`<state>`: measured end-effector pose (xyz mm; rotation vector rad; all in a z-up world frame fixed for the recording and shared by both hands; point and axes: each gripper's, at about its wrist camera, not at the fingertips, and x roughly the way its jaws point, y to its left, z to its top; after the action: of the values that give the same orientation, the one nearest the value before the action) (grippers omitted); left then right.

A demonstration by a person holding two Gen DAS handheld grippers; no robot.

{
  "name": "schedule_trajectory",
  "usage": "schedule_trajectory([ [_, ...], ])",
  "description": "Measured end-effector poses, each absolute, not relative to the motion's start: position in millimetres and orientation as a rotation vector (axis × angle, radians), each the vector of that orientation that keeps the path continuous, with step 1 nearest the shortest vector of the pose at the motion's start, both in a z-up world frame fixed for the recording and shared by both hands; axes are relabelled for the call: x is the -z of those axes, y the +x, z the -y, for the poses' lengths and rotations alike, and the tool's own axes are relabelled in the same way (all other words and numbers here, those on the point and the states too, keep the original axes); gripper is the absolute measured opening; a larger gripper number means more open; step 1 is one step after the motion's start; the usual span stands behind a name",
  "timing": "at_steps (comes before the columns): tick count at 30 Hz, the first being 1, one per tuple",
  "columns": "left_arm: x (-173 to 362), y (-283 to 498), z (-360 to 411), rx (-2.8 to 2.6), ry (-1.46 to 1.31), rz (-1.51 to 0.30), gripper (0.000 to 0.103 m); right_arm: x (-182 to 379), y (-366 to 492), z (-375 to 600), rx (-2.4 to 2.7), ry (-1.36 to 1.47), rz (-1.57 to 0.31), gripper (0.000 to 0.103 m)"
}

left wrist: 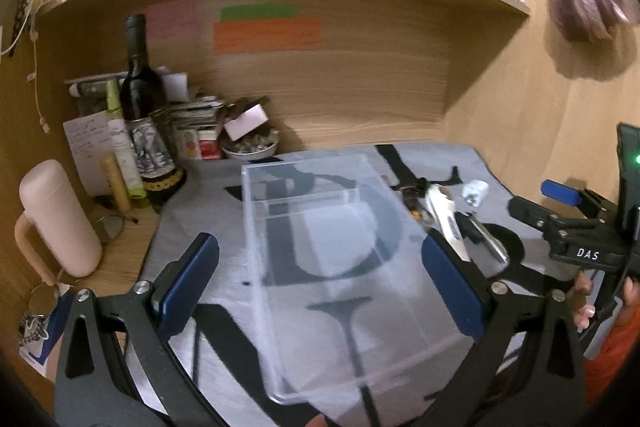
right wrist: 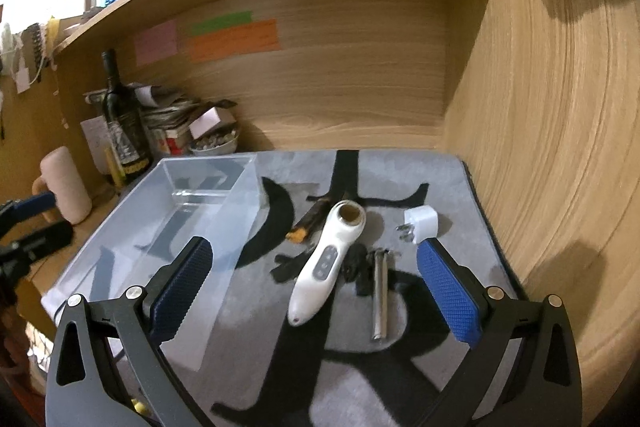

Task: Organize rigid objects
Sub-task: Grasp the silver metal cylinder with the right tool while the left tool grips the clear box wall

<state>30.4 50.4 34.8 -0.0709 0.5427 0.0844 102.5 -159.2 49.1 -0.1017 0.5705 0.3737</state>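
A: A wooden desk alcove is seen, with a grey mat (right wrist: 400, 171) laid across it.

B: Both tools are held spread wide and empty. The right gripper (right wrist: 316, 291) is hung above a white handheld device (right wrist: 320, 267); a metal rod (right wrist: 379, 291) lies just at its 3 o'clock, a white plug (right wrist: 422, 223) at 1 o'clock.

A: And the left gripper (left wrist: 320, 283)?

B: It is poised over the clear box (left wrist: 340, 267), apparently empty. The device is probably best gripped across its narrow handle, clear of the rod, then carried to 10 o'clock into the box.
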Motion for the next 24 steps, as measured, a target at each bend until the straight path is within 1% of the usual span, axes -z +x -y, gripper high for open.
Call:
schedule_trajectory([
  [1, -34.8, 33.9, -56.0, -0.09, -0.077, -0.552, 0.101, -48.8, 106.1, 159.6, -0.371, -0.104, -0.574, 0.1],
  [2, -34.2, 38.4, -62.4, -0.098, -0.082, -0.568, 0.093, -48.0, 110.6, 160.2, -0.365, -0.111, -0.58, 0.098],
  [3, -33.2, 44.3, -68.9, -0.109, -0.084, -0.591, 0.087, -46.6, 115.4, 160.5, -0.358, -0.118, -0.59, 0.096],
  [4, -31.5, 49.8, -74.4, -0.117, -0.086, -0.614, 0.081, -44.6, 121.1, 161.8, -0.352, -0.123, -0.603, 0.092],
  [6, -26.6, 62.7, -87.5, -0.109, -0.103, -0.661, 0.08, -40.1, 131.0, 163.8, -0.346, -0.129, -0.643, 0.081],
  [7, -23.0, 69.2, -94.0, -0.105, -0.11, -0.684, 0.079, -37.4, 135.3, 165.2, -0.341, -0.132, -0.658, 0.08],
  [10, -12.8, 85.8, -105.2, -0.091, -0.113, -0.752, 0.062, -29.3, 148.0, 172.1, -0.331, -0.13, -0.708, 0.075],
  [11, -8.6, 91.9, -108.6, -0.077, -0.124, -0.778, 0.059, -26.3, 152.6, 175.2, -0.325, -0.124, -0.725, 0.072],
  [13, -1.0, 100.5, -112.8, -0.055, -0.145, -0.816, 0.058, -19.6, 161.2, 180.9, -0.301, -0.119, -0.756, 0.068],
  [15, 6.3, 108.7, -116.1, -0.054, -0.156, -0.852, 0.052, -12.4, 167.6, 186.8, -0.276, -0.116, -0.782, 0.062],
  [16, 10.2, 112.3, -118.2, -0.058, -0.161, -0.868, 0.047, -9.6, 169.5, 188.9, -0.268, -0.114, -0.795, 0.06],
  [17, 14.3, 115.5, -121.2, -0.06, -0.171, -0.886, 0.045, -6.0, 172.5, 191.7, -0.257, -0.11, -0.81, 0.058],
  [19, 20.3, 118.9, -125.9, -0.061, -0.198, -0.91, 0.043, 0.1, 177.1, 193.3, -0.25, -0.102, -0.837, 0.056],
  [21, 25.2, 121.0, -130.6, -0.055, -0.225, -0.929, 0.038, 9.2, 183.4, 193.7, -0.254, -0.107, -0.885, 0.056],
  [22, 27.4, 121.8, -131.9, -0.05, -0.236, -0.94, 0.032, 14.9, 186.0, 193.2, -0.263, -0.106, -0.912, 0.056],
  [24, 30.7, 122.7, -133.9, -0.031, -0.261, -0.953, 0.03, 22.7, 187.7, 192.0, -0.283, -0.091, -0.95, 0.056],
])
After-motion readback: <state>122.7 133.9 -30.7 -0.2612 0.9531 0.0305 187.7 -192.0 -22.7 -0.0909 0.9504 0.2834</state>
